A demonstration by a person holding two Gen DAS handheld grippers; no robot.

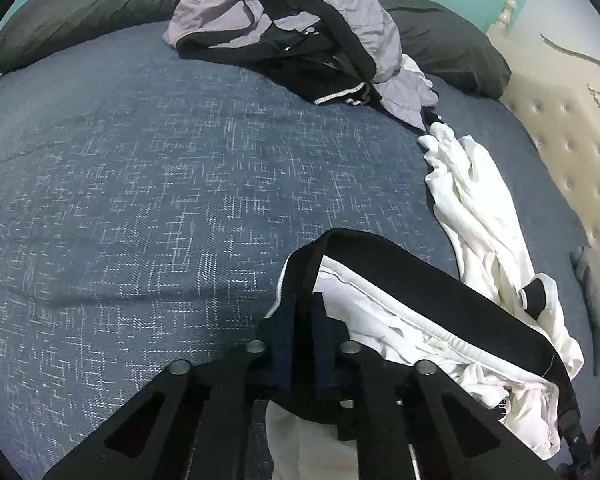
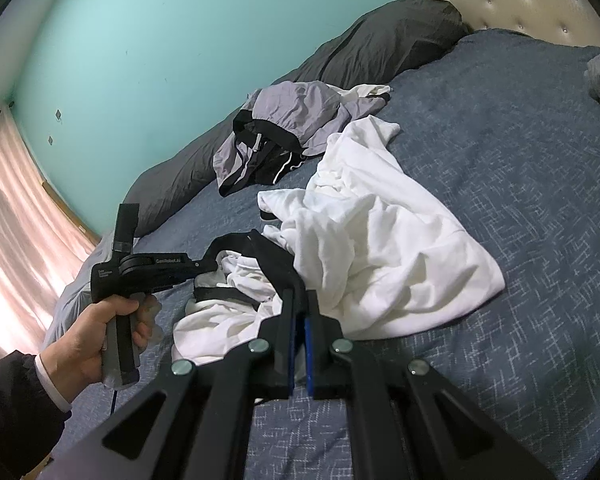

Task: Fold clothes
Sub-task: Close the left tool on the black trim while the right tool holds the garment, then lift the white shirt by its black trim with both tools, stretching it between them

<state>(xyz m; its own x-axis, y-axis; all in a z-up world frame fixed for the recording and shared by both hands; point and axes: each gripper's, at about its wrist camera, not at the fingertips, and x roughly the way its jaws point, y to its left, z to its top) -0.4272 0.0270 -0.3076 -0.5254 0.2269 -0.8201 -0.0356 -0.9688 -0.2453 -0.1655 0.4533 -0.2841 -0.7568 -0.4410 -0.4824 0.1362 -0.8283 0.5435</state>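
Between both grippers' fingers [image 1: 305, 312], black-trimmed white garment [image 2: 380, 240].

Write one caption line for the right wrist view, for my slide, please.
Both tools, left and right, pinch the black waistband of white shorts on a blue bed.

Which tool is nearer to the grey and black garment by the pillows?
Left. The left tool grips the black waistband facing the grey and black garment; the right tool grips farther back.

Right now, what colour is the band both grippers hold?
Black band on a white garment; left wrist view.
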